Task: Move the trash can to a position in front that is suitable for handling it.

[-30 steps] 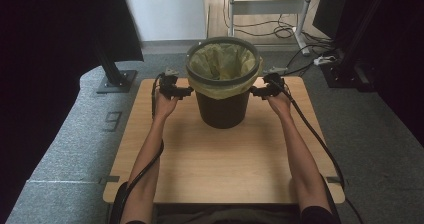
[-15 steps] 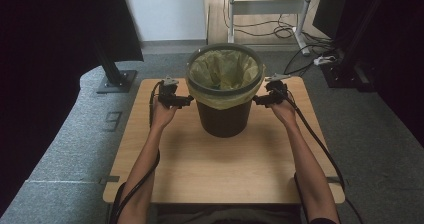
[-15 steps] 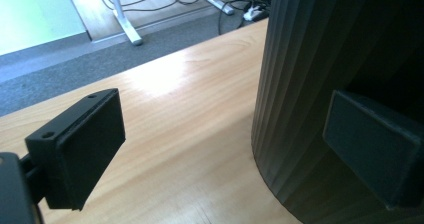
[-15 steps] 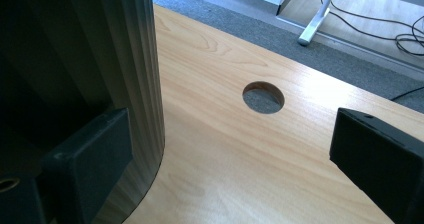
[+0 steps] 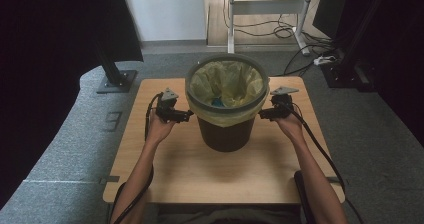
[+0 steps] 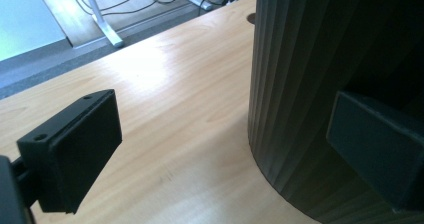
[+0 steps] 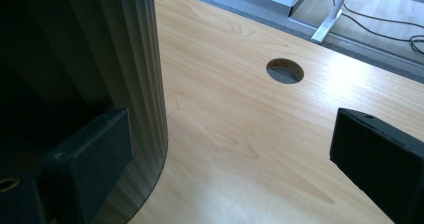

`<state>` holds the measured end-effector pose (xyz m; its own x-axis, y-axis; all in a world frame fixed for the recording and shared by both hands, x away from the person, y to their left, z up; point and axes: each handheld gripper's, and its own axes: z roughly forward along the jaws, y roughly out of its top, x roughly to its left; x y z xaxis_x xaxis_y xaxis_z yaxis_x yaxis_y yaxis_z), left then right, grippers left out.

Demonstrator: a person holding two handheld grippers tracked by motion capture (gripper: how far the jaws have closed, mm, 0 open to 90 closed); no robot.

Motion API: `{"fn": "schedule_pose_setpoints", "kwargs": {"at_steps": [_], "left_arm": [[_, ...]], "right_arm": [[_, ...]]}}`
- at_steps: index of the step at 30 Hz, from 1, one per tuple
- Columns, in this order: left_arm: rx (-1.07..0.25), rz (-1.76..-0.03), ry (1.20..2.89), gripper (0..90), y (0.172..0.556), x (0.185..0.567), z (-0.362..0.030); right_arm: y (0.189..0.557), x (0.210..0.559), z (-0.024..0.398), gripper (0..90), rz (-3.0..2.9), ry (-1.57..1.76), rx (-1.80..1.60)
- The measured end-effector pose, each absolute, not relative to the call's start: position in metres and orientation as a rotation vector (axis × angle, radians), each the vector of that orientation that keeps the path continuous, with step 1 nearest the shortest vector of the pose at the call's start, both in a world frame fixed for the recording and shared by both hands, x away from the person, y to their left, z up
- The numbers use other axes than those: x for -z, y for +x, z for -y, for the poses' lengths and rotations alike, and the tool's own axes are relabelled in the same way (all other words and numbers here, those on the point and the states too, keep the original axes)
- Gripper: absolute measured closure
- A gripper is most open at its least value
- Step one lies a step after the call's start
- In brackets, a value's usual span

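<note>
A dark ribbed bin (image 5: 227,134) with a yellow liner (image 5: 225,84) folded over its rim stands mid-table; something small and blue (image 5: 217,103) lies inside. My left gripper (image 5: 186,116) is against the bin's left side just under the rim, and my right gripper (image 5: 262,115) mirrors it on the right side. In the left gripper view the gripper (image 6: 230,144) is open, one jaw in front of the bin wall (image 6: 310,84), the other over bare wood. In the right gripper view the gripper (image 7: 235,159) is also open, one jaw beside the bin wall (image 7: 115,59).
The wooden table (image 5: 150,174) has a round cable hole (image 7: 285,70) behind the bin. On the floor are a stand base (image 5: 117,79) at the left, white desk legs (image 5: 265,14) behind, and cables with a power strip (image 5: 325,60) at the right.
The bin has come toward the near side of the table, and both grippers have moved with it, staying at its sides under the rim.
</note>
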<state>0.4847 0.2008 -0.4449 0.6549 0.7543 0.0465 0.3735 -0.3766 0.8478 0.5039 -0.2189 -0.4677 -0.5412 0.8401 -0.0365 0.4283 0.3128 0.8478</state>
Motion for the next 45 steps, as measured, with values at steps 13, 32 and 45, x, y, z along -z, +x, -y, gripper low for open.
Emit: {"fn": "schedule_pose_setpoints", "kwargs": {"at_steps": [13, 32, 45], "left_arm": [[-0.532, -0.838, 1.998, 0.0, 0.441, 0.448, -0.205], [-0.528, -0.848, 1.951, 0.0, 0.398, 0.454, -0.209], [-0.462, -0.965, 2.059, 0.0, 0.408, 0.497, -0.236]], "right_arm": [[0.452, 0.472, 0.220, 3.6, -2.091, 1.108, -1.187], [0.406, 0.471, 0.219, 4.0, -2.117, 1.052, -1.187], [0.412, 0.497, 0.262, 0.5, -2.171, 1.176, -1.181]]}}
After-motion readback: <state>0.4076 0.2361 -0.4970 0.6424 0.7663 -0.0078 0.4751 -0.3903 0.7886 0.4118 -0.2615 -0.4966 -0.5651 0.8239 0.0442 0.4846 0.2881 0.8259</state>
